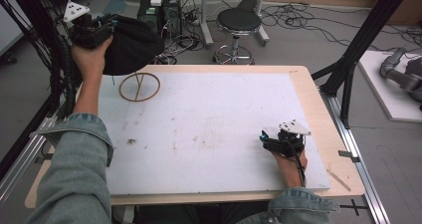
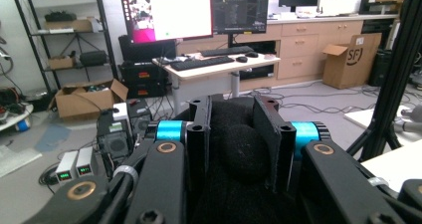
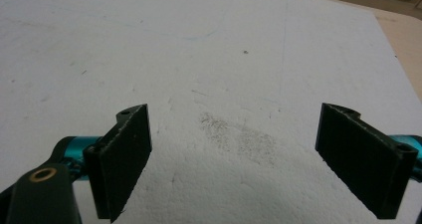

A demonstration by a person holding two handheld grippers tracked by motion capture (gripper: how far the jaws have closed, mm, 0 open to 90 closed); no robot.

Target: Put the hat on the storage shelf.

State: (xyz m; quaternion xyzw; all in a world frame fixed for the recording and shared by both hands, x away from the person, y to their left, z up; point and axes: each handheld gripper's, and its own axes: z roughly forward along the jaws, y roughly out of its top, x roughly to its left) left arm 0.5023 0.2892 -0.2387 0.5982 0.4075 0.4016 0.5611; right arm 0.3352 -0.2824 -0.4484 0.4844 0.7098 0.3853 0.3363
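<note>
The left tongs [image 1: 105, 26] pinch a black fabric hat [image 1: 132, 45], lifted above the wooden ring stand [image 1: 140, 87] just below them. The right tongs [image 1: 266, 138] rest spread on the white counter [image 1: 209, 129].

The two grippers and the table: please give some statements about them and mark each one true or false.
1. The left gripper is shut on a black fabric item. True.
2. The right gripper holds a wooden stick. False: its jaws stand wide apart over the bare white board.
3. The wooden ring stand lies near the board's far left corner. True.
4. The black fabric item lies flat on the board. False: it is held up beyond the table's far left edge.
5. A round black stool stands beyond the table. True.
</note>
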